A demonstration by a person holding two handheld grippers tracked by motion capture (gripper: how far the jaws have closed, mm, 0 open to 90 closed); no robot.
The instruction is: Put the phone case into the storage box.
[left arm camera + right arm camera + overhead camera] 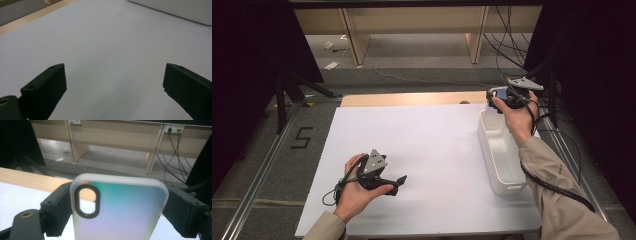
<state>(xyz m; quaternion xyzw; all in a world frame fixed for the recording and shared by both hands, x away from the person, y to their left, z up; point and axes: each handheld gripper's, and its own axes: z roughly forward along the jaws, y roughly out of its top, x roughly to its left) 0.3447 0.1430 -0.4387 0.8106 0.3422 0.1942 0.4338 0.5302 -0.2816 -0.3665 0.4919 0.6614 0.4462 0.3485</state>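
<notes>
Your right gripper [120, 205] is squeezing a phone case [120, 207] between its jaws — holding it up over the far end of the white bin [502, 150]. Your left gripper [113, 90] is resting wide open — holding nothing.

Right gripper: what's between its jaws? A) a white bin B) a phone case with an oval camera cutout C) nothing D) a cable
B: in the right gripper view, the right gripper has its two black jaws against both side edges of a translucent phone case, whose black-rimmed oval cutout sits near the top left corner.
</notes>
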